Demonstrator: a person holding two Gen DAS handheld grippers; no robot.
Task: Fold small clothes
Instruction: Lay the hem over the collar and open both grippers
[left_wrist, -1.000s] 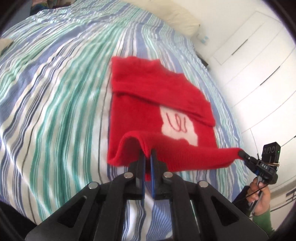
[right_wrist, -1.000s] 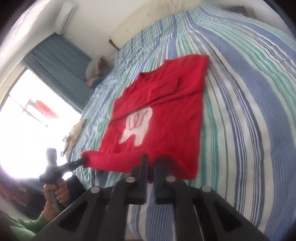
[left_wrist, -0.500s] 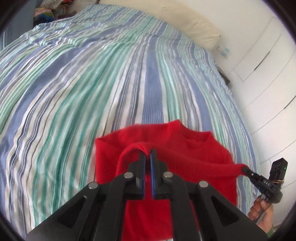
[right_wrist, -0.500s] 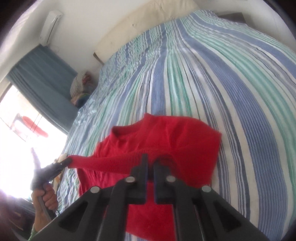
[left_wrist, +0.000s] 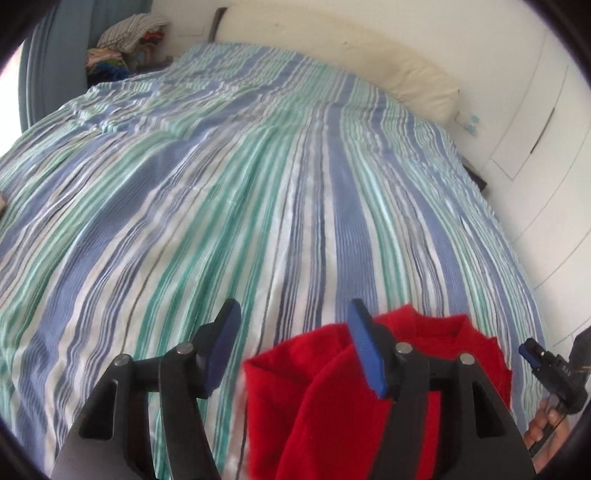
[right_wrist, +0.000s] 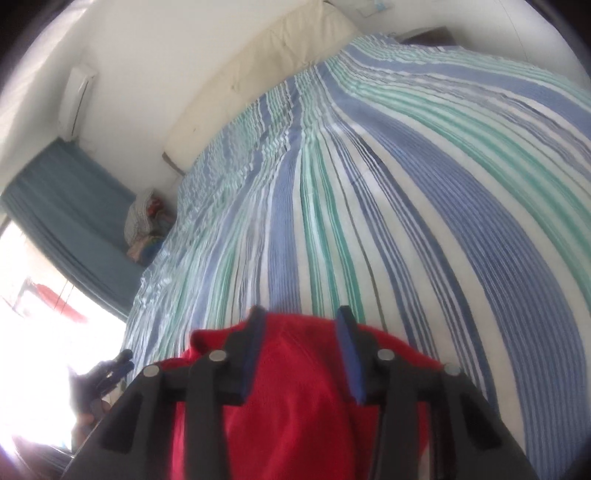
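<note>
Bed (left_wrist: 229, 206): covered by a blue, green and white striped duvet. Cream pillow (left_wrist: 417, 86) lies at its head. Folded red knit sweater (left_wrist: 317, 402) lies at the near edge.

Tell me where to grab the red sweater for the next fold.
Grip the red sweater at its doubled side edge, coming down from above with fingers across the fold. It lies folded on the striped bedspread, collar toward the pillow, so that edge gives both layers at once.
</note>
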